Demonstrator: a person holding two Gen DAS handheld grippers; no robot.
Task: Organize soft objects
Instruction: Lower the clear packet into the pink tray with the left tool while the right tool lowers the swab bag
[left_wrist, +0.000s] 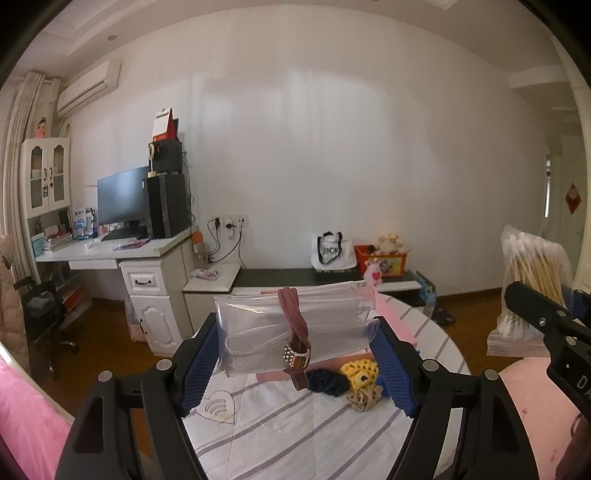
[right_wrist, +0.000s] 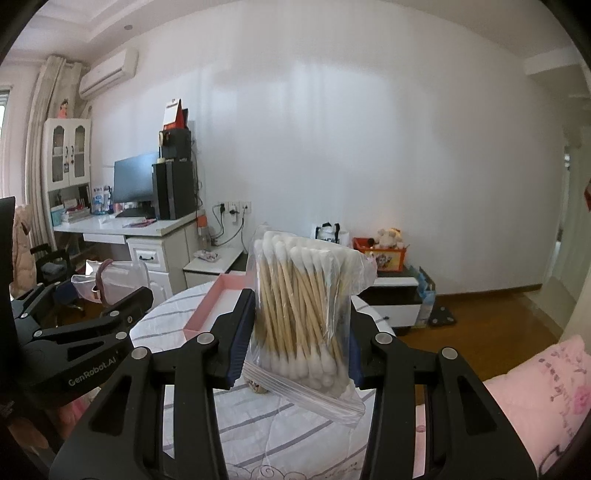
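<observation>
Two claws hang above a round surface (left_wrist: 295, 435) draped in a white cloth with grey stripes, its curved edge falling away at 3 o'clock to open wooden floor (right_wrist: 491, 314) that runs clear to the far white wall.

In the left wrist view, the left claw (left_wrist: 295, 354) stands fairly wide, its blue-padded fingers (left_wrist: 201, 365) pressed on both ends of a clear plastic pouch (left_wrist: 258, 332) held crosswise and clear of the cloth; a dusky-pink band with a studded metal buckle (left_wrist: 293, 325) is wrapped round the pouch's middle.

Beneath it, at 6 o'clock, a dark blue knitted piece (left_wrist: 327, 382), a yellow crocheted toy (left_wrist: 360, 371) and a beige fabric flower (left_wrist: 364, 397) lie touching one another on the cloth.

In the right wrist view, the right claw (right_wrist: 295, 354) is about half closed, gripping an upright zip bag of cotton swabs (right_wrist: 299, 314) by its sides, the sealed strip hanging at 5 o'clock just above the cloth.

A shallow pink tray (right_wrist: 218, 306) sits on the surface at 11 o'clock of the bag, near the far rim.

Beyond the rim stand a white desk with a monitor (left_wrist: 122, 195) at 10 o'clock and a low dark cabinet (left_wrist: 280, 277) along the wall; pink bedding (right_wrist: 535, 398) crowds the right-hand side at 4 o'clock.
</observation>
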